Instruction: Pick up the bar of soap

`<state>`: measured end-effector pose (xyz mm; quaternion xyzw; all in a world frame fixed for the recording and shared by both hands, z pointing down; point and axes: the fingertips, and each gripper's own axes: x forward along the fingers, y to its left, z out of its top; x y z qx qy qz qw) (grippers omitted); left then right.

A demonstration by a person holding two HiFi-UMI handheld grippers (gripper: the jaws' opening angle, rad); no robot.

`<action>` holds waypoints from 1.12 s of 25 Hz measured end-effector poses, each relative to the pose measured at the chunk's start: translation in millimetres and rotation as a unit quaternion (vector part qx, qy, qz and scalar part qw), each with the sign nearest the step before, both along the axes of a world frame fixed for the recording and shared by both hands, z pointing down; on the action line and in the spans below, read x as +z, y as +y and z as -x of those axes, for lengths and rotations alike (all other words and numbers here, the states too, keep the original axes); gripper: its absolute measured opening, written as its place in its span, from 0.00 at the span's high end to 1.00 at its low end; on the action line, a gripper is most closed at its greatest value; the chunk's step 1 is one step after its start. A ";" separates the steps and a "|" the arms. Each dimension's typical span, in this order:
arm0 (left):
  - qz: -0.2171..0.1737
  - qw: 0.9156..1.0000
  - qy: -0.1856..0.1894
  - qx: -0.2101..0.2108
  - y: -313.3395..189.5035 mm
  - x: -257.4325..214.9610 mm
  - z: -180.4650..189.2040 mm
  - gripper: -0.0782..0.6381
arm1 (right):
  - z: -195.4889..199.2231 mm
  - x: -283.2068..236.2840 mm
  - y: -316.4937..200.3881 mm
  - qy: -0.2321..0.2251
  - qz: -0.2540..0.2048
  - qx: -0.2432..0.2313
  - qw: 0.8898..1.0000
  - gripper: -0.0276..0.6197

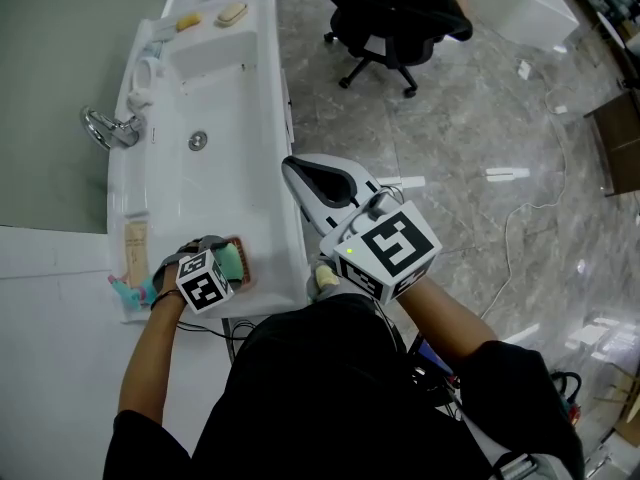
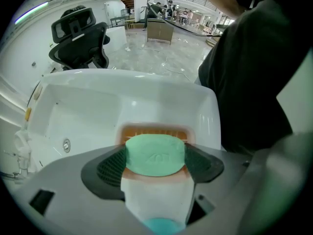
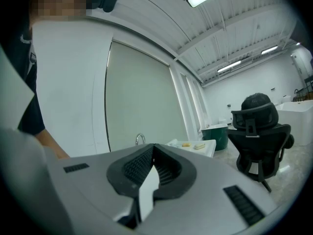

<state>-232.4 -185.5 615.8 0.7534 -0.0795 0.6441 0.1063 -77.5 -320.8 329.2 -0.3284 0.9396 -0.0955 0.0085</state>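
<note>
Two grippers were in use, one in each hand, at a white sink (image 1: 230, 178) set against a pale wall. The left gripper (image 2: 155, 156) was at the near corner of the sink, clamped on the green bar of soap (image 2: 154, 150). Its dark ribbed pads (image 2: 110, 166) pressed against the bar's two ends, so the jaws stood only as far apart as the soap is long. The bar sat directly over an orange soap dish (image 2: 155, 130), whose slatted rim showed just behind it (whether the soap rested in the dish or hung slightly clear of it, I could not tell). The dish lay on the sink's rim at the end nearest the person.

The right gripper (image 3: 153, 147) was held to the right of the sink, over the edge nearest the floor (image 1: 480, 118), well apart from the soap. Its jaws were closed tip to tip with nothing between them, pointing along the length of the sink towards the far end.

Inside the basin a round drain (image 1: 198, 141) sat near the middle, and a chrome tap (image 1: 108, 128) stood on the wall side. A beige tube (image 1: 135, 250) lay on the rim close to the left hand. At the far end of the sink two small yellowish pieces (image 1: 232, 14) rested side by side. A black office chair (image 1: 395, 13) stood on the glossy grey floor beyond the sink
</note>
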 end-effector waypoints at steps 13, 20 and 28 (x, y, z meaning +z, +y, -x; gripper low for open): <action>0.004 1.000 -0.009 -0.005 0.1 0.9 -2.0 0.36 | -19.9 -1.0 7.7 0.015 -0.004 0.017 1.000 0.95; 0.017 0.999 -0.035 0.010 1.5 6.3 -2.5 0.36 | -18.5 -1.8 12.0 0.015 -0.002 0.022 1.000 0.95; 0.008 1.000 0.001 -0.013 -0.1 1.9 -5.9 0.36 | -16.0 -5.6 14.1 0.010 -0.004 0.019 1.000 0.95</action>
